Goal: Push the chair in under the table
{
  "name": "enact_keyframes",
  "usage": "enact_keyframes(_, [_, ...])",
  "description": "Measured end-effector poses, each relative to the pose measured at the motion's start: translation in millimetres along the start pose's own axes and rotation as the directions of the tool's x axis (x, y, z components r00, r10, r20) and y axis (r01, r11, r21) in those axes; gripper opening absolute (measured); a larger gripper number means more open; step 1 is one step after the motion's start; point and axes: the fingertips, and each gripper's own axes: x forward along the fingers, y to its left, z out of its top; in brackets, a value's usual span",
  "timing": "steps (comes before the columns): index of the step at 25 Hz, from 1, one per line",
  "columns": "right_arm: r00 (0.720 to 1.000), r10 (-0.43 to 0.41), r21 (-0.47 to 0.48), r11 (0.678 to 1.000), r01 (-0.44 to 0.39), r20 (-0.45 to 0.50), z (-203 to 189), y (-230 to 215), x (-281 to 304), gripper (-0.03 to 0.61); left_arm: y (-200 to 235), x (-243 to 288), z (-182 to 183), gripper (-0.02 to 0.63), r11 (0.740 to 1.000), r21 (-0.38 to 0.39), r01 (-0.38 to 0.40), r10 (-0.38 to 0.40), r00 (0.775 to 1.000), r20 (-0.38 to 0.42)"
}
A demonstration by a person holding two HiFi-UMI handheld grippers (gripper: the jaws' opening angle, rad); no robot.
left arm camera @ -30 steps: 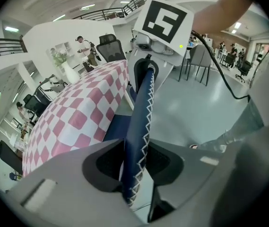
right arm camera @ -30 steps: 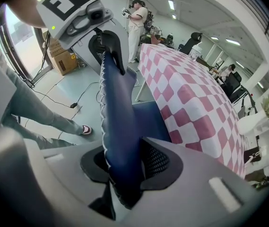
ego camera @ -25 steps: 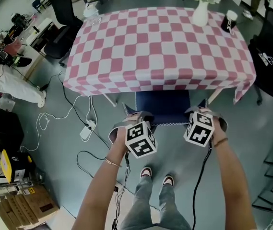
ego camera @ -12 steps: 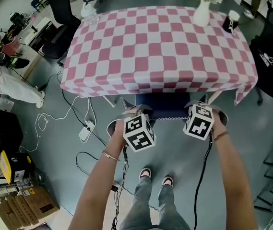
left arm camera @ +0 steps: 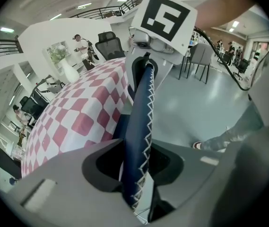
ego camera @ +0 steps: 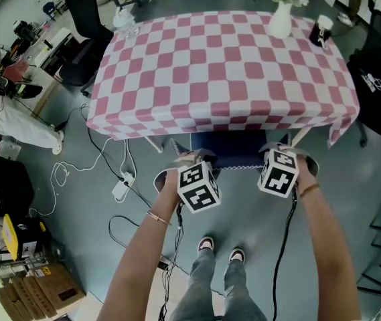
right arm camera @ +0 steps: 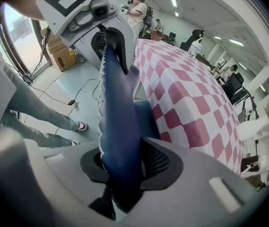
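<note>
Head view has us standing behind the chair (ego camera: 227, 151), which shows as a blue patch just at the near edge of the table (ego camera: 223, 65). The rest of it is hidden beneath the hanging check cloth (ego camera: 217, 120). We judge the push nearly done. What is left, as far as we can see, is a last short shove until the back meets the cloth, and then letting go. We hold the top of the chair back at two places. The left gripper (left arm camera: 136, 171) has its jaws clamped on the stitched blue rim, which runs up between them. The right gripper (right arm camera: 121, 174) is clamped the same way on the rim near the other corner, with the padding squeezed between its jaws. Each gripper shows in the other's view at the far end of the rim
</note>
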Motion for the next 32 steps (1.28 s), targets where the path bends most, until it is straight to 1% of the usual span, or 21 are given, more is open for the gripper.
enact_keyframes(5, [0.999,0.019,-0.01,1.0,-0.019,-0.032,1.2,3.5,1.6,0.126,-3.4,0.2,-4.2,0.127,1.0,0.011,0.017,-0.017,1.0,-0.014])
enact_keyframes(9, [0.999,-0.002,-0.016,1.0,0.001,-0.052,1.5,2.5,0.5,0.129,-2.8,-3.0,-2.9,0.151,1.0,0.022,-0.021,0.022,1.0,-0.018])
enact_keyframes(11, [0.998,-0.024,-0.01,1.0,0.024,-0.061,0.6,2.3,0.0,0.141,-2.4,-8.1,-0.4,0.164,0.999,0.015,-0.044,0.044,0.999,-0.001])
enact_keyframes(13, [0.996,-0.056,-0.01,0.998,0.056,-0.069,-0.3,1.5,-2.3,0.152,-2.5,-16.2,4.4,0.167,0.998,-0.03,-0.047,0.048,0.998,0.039])
enact_keyframes(15, [0.995,-0.076,-0.014,0.997,0.075,-0.067,0.2,1.1,-8.2,0.16,-1.6,-26.3,9.1,0.173,0.994,-0.099,-0.036,0.044,0.996,0.083])
enact_keyframes(17, [0.995,-0.087,-0.009,0.996,0.086,-0.054,1.1,0.2,-18.3,0.175,0.4,-37.5,13.5,0.183,0.987,-0.158,-0.031,0.051,0.991,0.122])
enact_keyframes(19, [0.995,-0.095,0.006,0.995,0.095,-0.032,2.2,0.9,-31.8,0.183,1.9,-49.6,17.3,0.184,0.979,-0.201,-0.033,0.065,0.986,0.155])
enact_keyframes(21, [0.994,-0.105,0.038,0.994,0.104,0.014,5.7,3.0,-49.0,0.183,2.3,-62.3,20.4,0.187,0.971,-0.237,-0.034,0.078,0.98,0.183])
enact_keyframes(23, [0.987,-0.123,0.11,0.988,0.111,0.106,14.8,3.4,-73.5,0.183,2.5,-75.7,24.1,0.189,0.963,-0.269,-0.034,0.093,0.973,0.21])
enact_keyframes(25, [0.961,-0.164,0.205,0.972,0.118,0.223,24.7,0.1,-102.1,0.181,2.1,-89.3,28.7,0.189,0.953,-0.301,-0.038,0.113,0.965,0.237])
enact_keyframes(27, [0.918,-0.227,0.304,0.944,0.126,0.325,31.4,-5.8,-131.0,0.181,4.4,-104.6,34.8,0.189,0.938,-0.342,-0.053,0.151,0.952,0.266])
enact_keyframes(28, [0.889,-0.27,0.356,0.925,0.133,0.37,34.1,-9.6,-145.6,0.181,7.0,-113.9,38.9,0.189,0.928,-0.368,-0.064,0.177,0.942,0.283])
enact_keyframes(29, [0.852,-0.323,0.411,0.9,0.143,0.412,36.4,-13.4,-160.5,0.181,9.5,-124.2,43.4,0.189,0.914,-0.398,-0.075,0.207,0.931,0.301])
enact_keyframes(31, [0.766,-0.441,0.521,0.837,0.164,0.467,38.5,-16.5,-188.9,0.181,12.3,-145.5,50.3,0.188,0.879,-0.466,-0.098,0.275,0.903,0.33])
enact_keyframes(32, [0.724,-0.497,0.569,0.803,0.176,0.477,38.0,-15.3,-201.1,0.181,12.9,-156.0,52.9,0.188,0.859,-0.5,-0.112,0.314,0.887,0.339])
